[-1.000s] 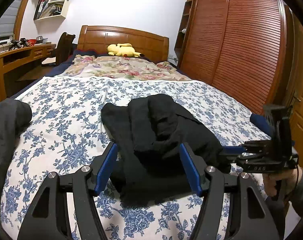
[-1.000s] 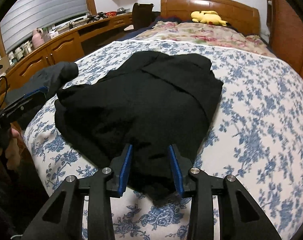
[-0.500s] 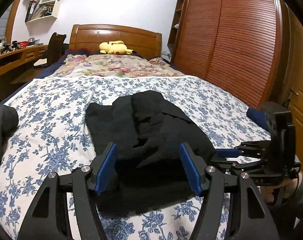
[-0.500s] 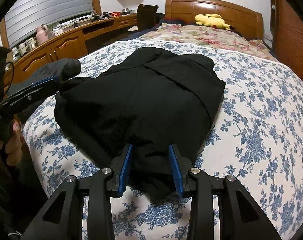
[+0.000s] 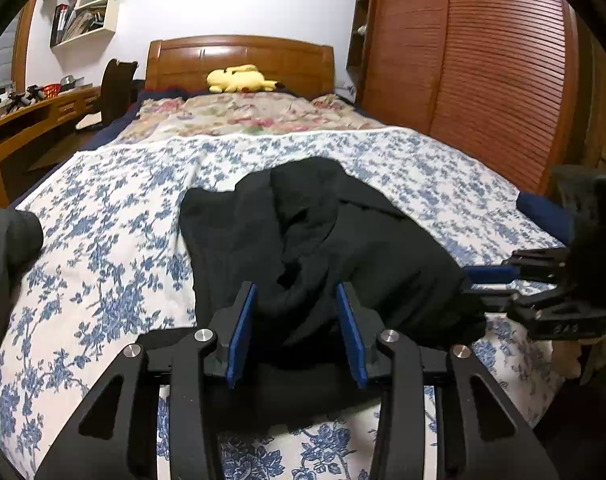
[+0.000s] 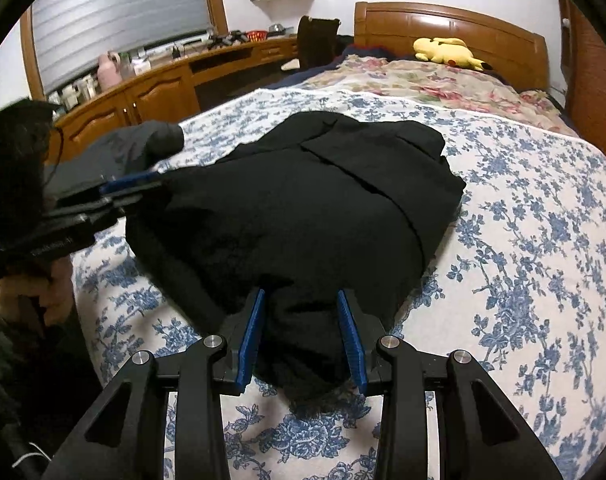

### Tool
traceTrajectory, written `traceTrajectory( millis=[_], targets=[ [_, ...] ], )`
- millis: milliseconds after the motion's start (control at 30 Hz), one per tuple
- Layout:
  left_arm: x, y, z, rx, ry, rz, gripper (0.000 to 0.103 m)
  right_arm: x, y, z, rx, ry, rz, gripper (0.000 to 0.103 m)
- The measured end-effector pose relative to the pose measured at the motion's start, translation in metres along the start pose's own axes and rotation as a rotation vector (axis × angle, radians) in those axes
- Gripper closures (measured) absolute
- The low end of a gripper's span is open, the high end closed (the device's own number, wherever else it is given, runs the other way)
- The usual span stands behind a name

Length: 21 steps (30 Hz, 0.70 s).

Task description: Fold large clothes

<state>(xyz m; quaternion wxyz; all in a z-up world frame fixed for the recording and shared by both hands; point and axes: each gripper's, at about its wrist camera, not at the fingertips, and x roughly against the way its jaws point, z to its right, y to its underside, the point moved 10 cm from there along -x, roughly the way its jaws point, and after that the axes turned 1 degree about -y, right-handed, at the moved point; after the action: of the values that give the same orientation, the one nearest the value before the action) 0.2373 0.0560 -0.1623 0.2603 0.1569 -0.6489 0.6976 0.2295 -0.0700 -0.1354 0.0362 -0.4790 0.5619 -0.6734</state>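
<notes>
Garment: a black garment (image 5: 323, 248), bunched and partly folded, lies on the bed (image 5: 103, 240) near its foot end, toward 6 o'clock in both wrist views; a flap or collar edge crosses its top toward 1 o'clock in the right wrist view (image 6: 323, 208).
Left gripper: the left gripper (image 5: 297, 332) sits at 6 o'clock of its own view, with the garment's near hem bunched between its blue pads (image 5: 243, 332); its jaws are closing on that cloth, and whether the pads already press it I cannot tell. In the right wrist view it (image 6: 143, 184) reaches in from 9 o'clock to the garment's left edge.
Right gripper: the right gripper (image 6: 301, 336) is about a third open, with a thick fold of the black cloth filling the gap and its pads (image 6: 349, 336) against it, so it has hold of the garment's near edge. In the left wrist view it (image 5: 491, 280) comes in from 3 o'clock at the garment's right corner.
Hand: a hand (image 6: 27, 292) grips the left gripper's handle at 9 o'clock.
Other cloth: a dark grey garment (image 6: 135, 148) lies at the bed's left edge, at 10 o'clock of the black one.
Bedding: blue-flowered white cover, with a pink floral quilt (image 5: 243, 116) beyond at 12 o'clock.
Headboard: a yellow plush toy (image 5: 239, 78) lies against the wooden headboard (image 5: 239, 56).
Surroundings: slatted wardrobe (image 5: 483, 72) at 2 o'clock; wooden table (image 6: 143, 88) under the window at 10 o'clock.
</notes>
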Motion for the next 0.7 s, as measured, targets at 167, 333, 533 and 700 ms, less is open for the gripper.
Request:
traceTrajectory(
  millis=[167,333,533,700],
  targets=[
    [0.001,0.003,0.008,-0.015,0.011,-0.021,0.087,0.005,-0.003,0.005,-0.007,0.010,0.027,0.064],
    [0.017,-0.005,0.010,-0.015,-0.014,0.005,0.094,0.006,-0.006,0.011,-0.038,0.009,0.034,0.064],
    [0.044,-0.005,-0.006,-0.002,-0.077,0.035,0.096,0.012,-0.019,0.006,-0.040,-0.008,0.091,0.064],
    [0.054,0.005,-0.023,0.010,-0.129,0.024,0.097,0.012,-0.020,0.003,-0.043,-0.026,0.106,0.064]
  ],
)
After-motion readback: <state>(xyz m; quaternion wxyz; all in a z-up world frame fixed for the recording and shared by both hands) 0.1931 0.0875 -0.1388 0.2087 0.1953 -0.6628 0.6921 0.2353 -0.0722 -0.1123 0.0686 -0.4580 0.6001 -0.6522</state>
